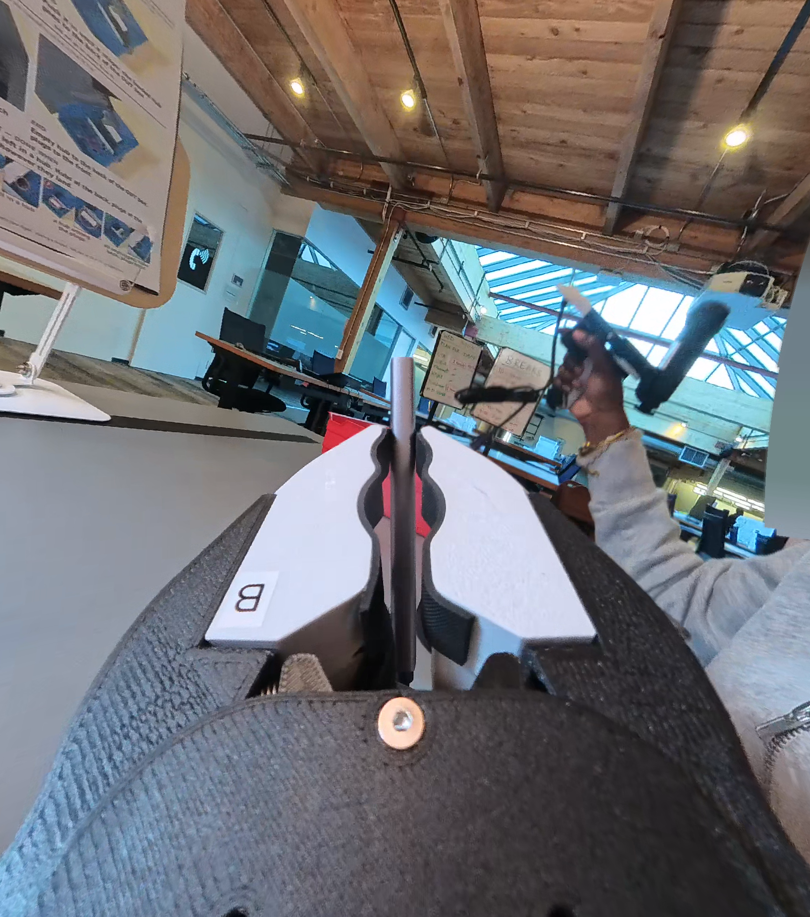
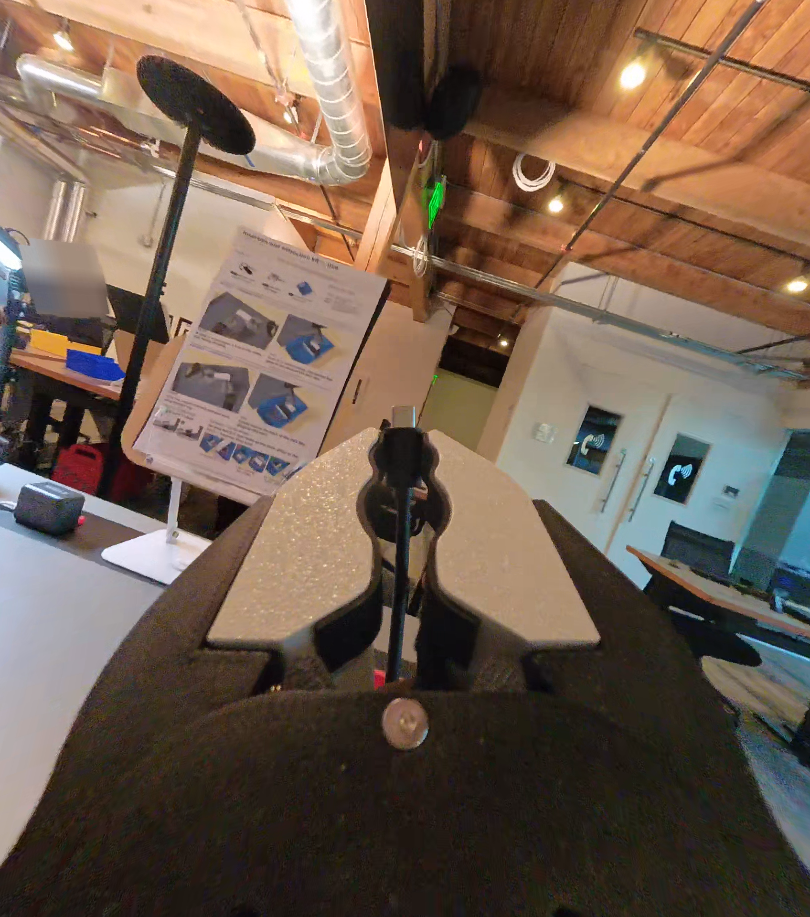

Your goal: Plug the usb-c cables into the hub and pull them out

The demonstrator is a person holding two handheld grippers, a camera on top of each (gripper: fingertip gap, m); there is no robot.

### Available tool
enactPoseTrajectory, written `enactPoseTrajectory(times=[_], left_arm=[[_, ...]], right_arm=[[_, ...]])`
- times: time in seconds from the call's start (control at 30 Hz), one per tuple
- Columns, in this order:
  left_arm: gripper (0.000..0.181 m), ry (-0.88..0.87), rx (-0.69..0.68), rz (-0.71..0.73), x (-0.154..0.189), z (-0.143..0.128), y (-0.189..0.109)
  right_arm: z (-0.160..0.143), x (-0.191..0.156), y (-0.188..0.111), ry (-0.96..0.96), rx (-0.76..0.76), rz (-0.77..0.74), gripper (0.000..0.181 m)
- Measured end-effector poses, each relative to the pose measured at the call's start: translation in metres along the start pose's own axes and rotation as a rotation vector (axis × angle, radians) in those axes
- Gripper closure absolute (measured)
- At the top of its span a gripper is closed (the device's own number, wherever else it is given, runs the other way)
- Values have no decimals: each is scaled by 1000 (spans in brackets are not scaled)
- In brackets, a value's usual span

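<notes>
Left gripper (image 1: 402, 441): clamped on the slim grey hub (image 1: 402, 496), edge-on, frame centre.
Right gripper (image 2: 403, 441): clamped on a black cable (image 2: 400, 556), its plug (image 2: 402, 416) poking past the fingertips, frame centre.

An instruction sheet (image 2: 264, 377) stood on a white stand (image 2: 155, 551) at the grey tabletop's (image 2: 21, 620) far edge, near a small dark box (image 2: 48, 506); wooden ceiling beams (image 1: 487, 99) ran overhead.

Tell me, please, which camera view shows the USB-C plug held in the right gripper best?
The right wrist view: the USB-C plug pokes out past the right gripper, its silver tip sharp, its black cable running back between the fingers. The left wrist view shows only a far, blurred dark cable dangling from the raised hand; no plug can be made out.
</notes>
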State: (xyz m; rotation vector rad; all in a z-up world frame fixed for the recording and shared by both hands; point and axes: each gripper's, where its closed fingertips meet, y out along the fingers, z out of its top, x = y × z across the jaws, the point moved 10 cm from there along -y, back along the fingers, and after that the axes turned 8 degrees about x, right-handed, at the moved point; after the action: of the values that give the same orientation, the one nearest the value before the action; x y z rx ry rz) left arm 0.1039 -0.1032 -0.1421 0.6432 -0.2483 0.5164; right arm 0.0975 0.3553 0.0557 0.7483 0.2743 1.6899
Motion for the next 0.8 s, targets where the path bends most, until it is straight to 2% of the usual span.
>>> enactPoseTrajectory(times=[0.2,0.37,0.53,0.73,0.8], left_arm=[[172,-24,0,8,-2,0,0],[172,-31,2,16,-4,0,0],[172,-35,1,15,-4,0,0],[172,-35,1,15,-4,0,0],[172,-34,-1,14,-4,0,0]], right_arm=[[-74,32,-37,157,-86,111,169],[-119,23,-64,-62,-194,230,168],[-134,8,-81,-252,-387,408,168],[-163,0,-85,-425,-719,651,168],[-174,0,-81,-403,-849,733,169]])
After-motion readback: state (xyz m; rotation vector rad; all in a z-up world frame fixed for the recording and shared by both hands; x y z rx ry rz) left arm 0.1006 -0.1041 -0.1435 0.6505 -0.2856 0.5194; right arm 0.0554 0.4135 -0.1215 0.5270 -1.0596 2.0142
